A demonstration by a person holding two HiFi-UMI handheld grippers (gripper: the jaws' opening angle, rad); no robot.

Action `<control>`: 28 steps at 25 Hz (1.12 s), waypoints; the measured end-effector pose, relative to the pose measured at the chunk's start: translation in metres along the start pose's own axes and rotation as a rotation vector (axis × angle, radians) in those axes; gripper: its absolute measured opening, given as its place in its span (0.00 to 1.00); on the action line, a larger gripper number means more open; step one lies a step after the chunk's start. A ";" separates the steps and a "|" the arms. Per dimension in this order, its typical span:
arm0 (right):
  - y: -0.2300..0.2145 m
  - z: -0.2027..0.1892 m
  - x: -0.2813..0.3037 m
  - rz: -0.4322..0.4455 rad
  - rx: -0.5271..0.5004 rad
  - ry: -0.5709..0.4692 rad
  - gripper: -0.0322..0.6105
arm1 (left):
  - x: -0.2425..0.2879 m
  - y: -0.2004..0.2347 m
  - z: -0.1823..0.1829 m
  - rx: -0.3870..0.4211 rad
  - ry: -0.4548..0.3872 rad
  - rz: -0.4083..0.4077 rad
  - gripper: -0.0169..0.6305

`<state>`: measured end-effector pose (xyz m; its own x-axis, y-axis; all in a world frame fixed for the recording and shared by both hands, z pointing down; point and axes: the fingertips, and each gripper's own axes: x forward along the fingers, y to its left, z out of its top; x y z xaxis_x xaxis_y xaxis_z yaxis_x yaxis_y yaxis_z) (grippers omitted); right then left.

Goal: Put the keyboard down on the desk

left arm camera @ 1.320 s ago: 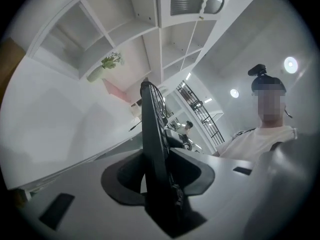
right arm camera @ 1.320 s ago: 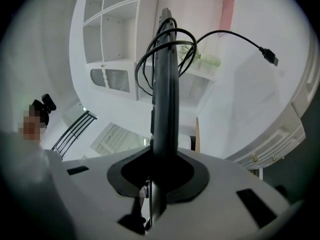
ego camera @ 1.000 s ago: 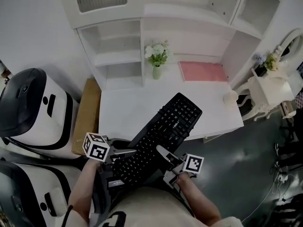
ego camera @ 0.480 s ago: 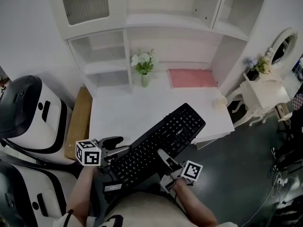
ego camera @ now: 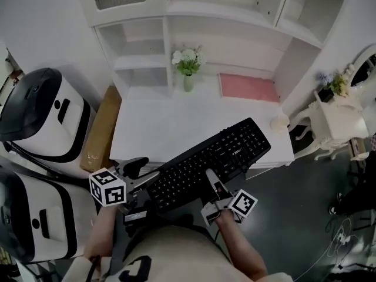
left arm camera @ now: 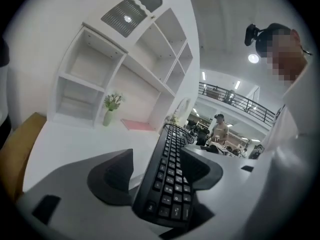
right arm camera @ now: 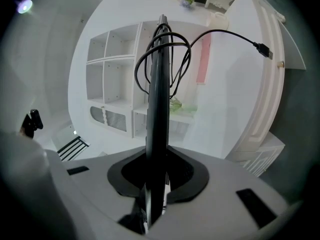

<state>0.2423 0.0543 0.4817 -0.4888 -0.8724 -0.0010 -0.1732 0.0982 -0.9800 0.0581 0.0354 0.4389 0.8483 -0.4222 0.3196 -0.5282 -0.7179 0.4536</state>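
A black keyboard (ego camera: pixel 211 163) hangs slantwise over the white desk's (ego camera: pixel 158 128) front edge, its far end above the desktop. My right gripper (ego camera: pixel 211 178) is shut on its near long edge. In the right gripper view the keyboard (right arm camera: pixel 159 109) stands edge-on between the pads of that gripper (right arm camera: pixel 159 176), with its cable looped and the plug (right arm camera: pixel 265 49) dangling. My left gripper (ego camera: pixel 143 172) is at the keyboard's left end. Its jaws have just been opening. The keyboard (left arm camera: pixel 170 184) lies between them, and the left pad (left arm camera: pixel 107 176) stands apart from it.
On the desk stand a vase of flowers (ego camera: pixel 187 69), a pink mat (ego camera: pixel 247 87) and a small white cup (ego camera: pixel 278 122). Shelves rise behind. Two white machines (ego camera: pixel 41 110) and a brown box (ego camera: pixel 100 131) sit to the left, and a white side table (ego camera: pixel 341 116) to the right.
The keyboard has swung to the right and further over the desk. My left gripper's jaws stand wider around its left end. My right gripper has moved along with the keyboard.
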 end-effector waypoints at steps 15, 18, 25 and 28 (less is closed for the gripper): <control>0.003 0.048 0.012 -0.027 0.014 -0.162 0.18 | 0.005 0.023 -0.030 -0.298 -0.083 -0.046 0.47; 0.002 0.054 0.020 -0.031 0.002 -0.186 0.18 | 0.017 0.032 -0.025 -0.317 -0.091 -0.092 0.47; -0.002 0.065 0.052 -0.066 0.001 -0.252 0.18 | 0.037 0.062 -0.013 -0.316 -0.052 -0.169 0.47; 0.000 0.064 0.058 -0.072 0.007 -0.256 0.18 | 0.037 0.065 -0.016 -0.354 -0.037 -0.202 0.47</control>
<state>0.2683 -0.0273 0.4689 -0.2431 -0.9698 0.0190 -0.1929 0.0291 -0.9808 0.0541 -0.0180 0.4937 0.9337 -0.3165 0.1672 -0.3254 -0.5559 0.7649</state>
